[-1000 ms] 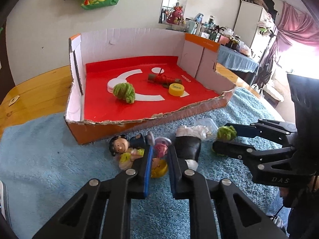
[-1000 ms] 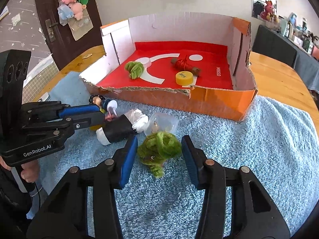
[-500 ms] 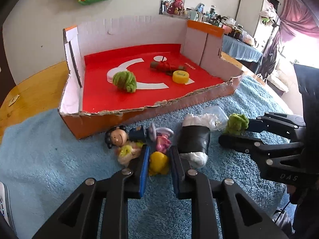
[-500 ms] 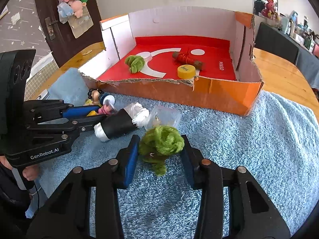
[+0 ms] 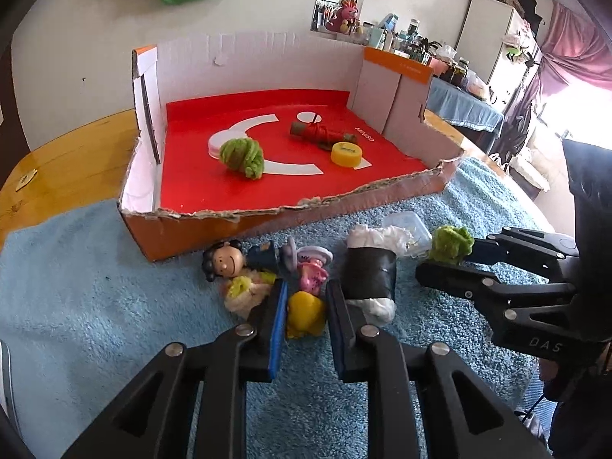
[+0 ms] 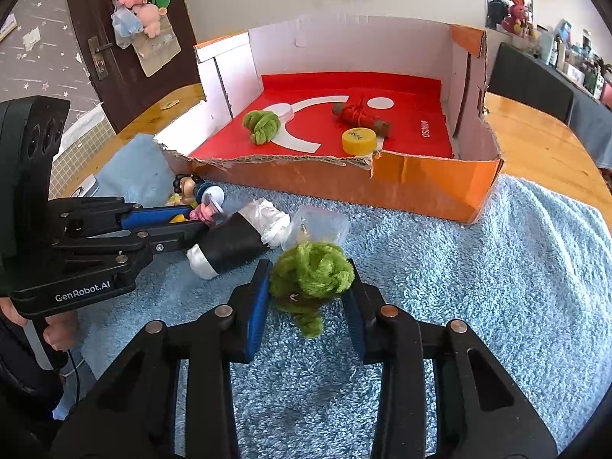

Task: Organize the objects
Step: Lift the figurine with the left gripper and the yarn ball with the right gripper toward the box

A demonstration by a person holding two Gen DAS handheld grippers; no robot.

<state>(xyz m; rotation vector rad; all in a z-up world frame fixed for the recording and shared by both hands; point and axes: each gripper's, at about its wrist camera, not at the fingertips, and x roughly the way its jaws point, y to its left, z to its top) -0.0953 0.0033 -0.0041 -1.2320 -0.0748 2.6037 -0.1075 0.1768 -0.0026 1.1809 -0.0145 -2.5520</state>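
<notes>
Left gripper [image 5: 302, 315] is clamped on a yellow toy [image 5: 305, 314] down on the blue towel [image 5: 95, 306], just in front of the cardboard box [image 5: 214, 225]. Right gripper [image 6: 308, 302] has its jaws pressed on a green yarn bundle [image 6: 311, 273], with its tail dangling above the towel. A black-wrapped roll [image 6: 229, 246] lies between the two grippers on the towel.
</notes>
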